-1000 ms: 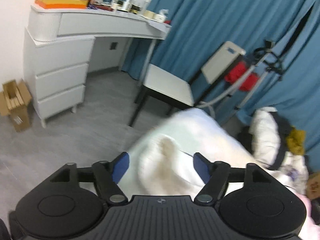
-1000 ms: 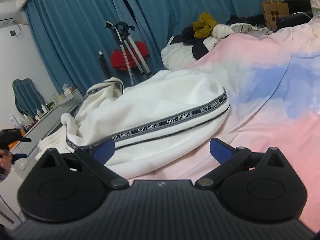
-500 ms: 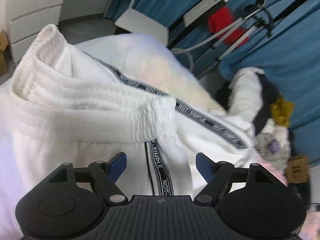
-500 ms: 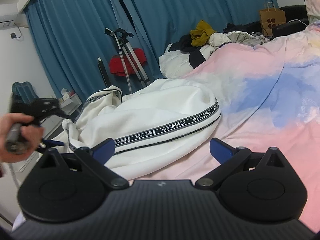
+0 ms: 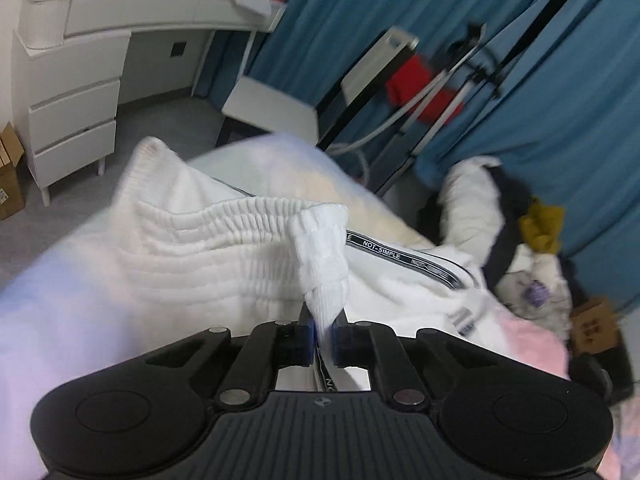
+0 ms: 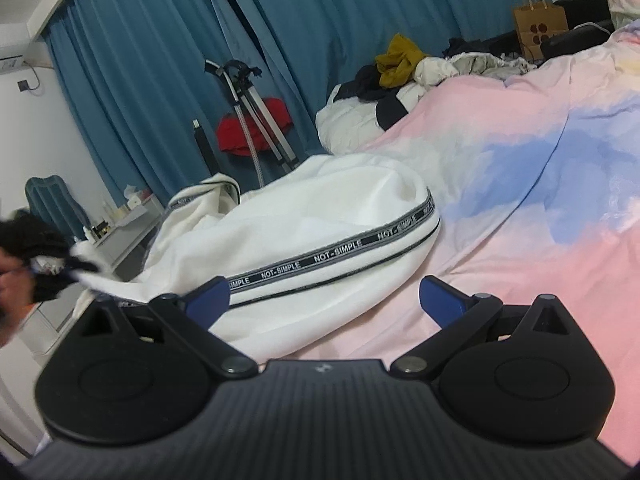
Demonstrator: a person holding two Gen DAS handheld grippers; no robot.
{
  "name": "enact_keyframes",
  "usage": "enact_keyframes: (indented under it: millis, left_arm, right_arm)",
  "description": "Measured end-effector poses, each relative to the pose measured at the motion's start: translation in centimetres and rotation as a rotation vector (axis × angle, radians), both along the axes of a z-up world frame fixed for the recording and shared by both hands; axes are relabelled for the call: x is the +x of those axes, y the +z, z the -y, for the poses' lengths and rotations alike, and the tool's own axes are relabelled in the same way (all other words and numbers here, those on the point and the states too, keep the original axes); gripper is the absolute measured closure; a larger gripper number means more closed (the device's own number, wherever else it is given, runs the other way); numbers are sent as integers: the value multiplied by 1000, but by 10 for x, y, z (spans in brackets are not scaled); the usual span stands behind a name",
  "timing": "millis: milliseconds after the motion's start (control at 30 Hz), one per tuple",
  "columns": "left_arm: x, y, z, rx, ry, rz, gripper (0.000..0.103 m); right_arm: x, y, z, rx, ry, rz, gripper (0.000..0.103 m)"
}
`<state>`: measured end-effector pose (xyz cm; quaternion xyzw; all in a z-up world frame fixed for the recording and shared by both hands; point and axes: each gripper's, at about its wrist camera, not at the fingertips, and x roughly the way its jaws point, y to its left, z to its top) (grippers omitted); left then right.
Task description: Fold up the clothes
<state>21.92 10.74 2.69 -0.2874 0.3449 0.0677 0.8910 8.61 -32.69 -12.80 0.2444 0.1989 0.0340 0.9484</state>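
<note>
Left wrist view sits right behind the left tool (image 5: pixel 323 334), angled down, very close on the white garment (image 5: pixel 224 248), facing a white counter (image 5: pixel 132 4) and blue curtains (image 5: pixel 540 92). Right wrist view looks along the right tool (image 6: pixel 324 300), shallower tilt, farther back, across the bed (image 6: pixel 540 216). Both share the garment (image 6: pixel 320 232), curtains (image 6: pixel 360 28), tripod (image 6: pixel 256 116).

Curtains: blue curtains (image 6: pixel 320 40) — floor-length
Desk: white dressing table (image 5: pixel 80 60) (cluttered top)
Tripod: tripod (image 6: pixel 256 120) beside red cloth (image 6: pixel 256 128)
Bedding: pink-blue duvet (image 6: pixel 540 200)
</note>
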Motion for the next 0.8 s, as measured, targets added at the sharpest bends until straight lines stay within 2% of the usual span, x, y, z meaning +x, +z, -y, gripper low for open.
enact_keyframes:
  millis: [133,233,300,367,433,500,567,667,733,800]
  left_arm:
    - [-98,0,-38,-81,29,25,95]
    - [-161,-23,-63,-173,107,-29,95]
    - [-191,-50,-77,-230,173,-98,95]
    - [-209,-74,-86,-265,208,-163,94]
    - [-220,-86,-88,-295,220,-184,93]
    - [-231,-97,-90,-323,232,-203,84]
    - [-239,-92,-88,-319,216,-180,77]
    - [-248,-86,-87,-336,181,-167,49]
    - [-253,-80,-85,-320,147,-164,47]
    - [-253,-68,-68,-235,109,-133,45]
  right_arm:
    - [-10,10,1,-10,-6,25,0]
    - [-20,19,2,-6,-7,45,0]
    - [-27,23,5,0,-12,53,0]
    - [-33,28,8,7,-16,61,0]
    - [-37,31,9,9,-16,67,0]
    - [-39,33,9,0,-15,69,0]
    - [-41,35,8,-10,-10,67,0]
    - [-41,36,7,-20,-7,66,0]
    - [-40,36,7,-24,-11,63,0]
    - [-40,37,7,-27,-14,61,0]
